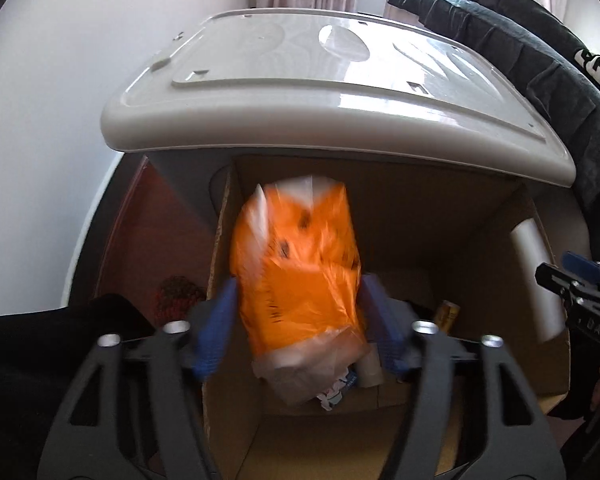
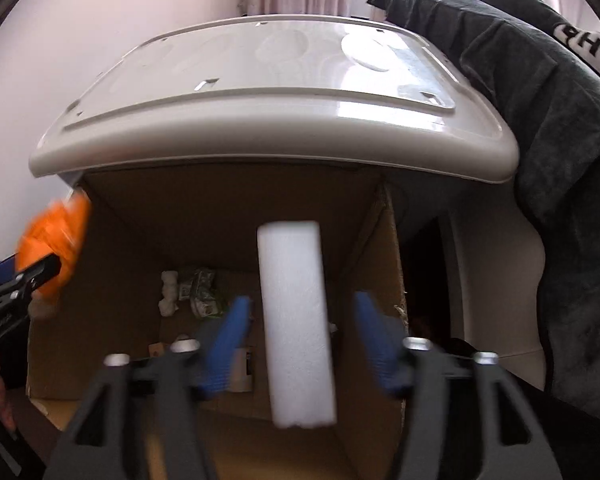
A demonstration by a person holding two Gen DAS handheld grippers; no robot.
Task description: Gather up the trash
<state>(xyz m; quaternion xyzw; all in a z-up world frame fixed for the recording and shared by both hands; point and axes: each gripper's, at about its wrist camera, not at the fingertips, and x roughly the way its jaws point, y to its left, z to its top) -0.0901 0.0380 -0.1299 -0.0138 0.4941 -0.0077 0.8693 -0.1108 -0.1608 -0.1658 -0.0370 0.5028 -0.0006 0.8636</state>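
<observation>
Crumpled orange plastic bag (image 1: 296, 264), motion-blurred, sits over the open cardboard box (image 1: 440, 220). White foam block (image 2: 296, 320) stands upright over it too. Paper scraps (image 2: 200, 292) litter the box floor around 11 o'clock.

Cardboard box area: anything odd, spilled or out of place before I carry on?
Nothing spilled. The orange plastic bag and the white foam block are both motion-blurred between open jaws over the cardboard box, seemingly dropping in. The box sits partly under a white plastic lid.
</observation>
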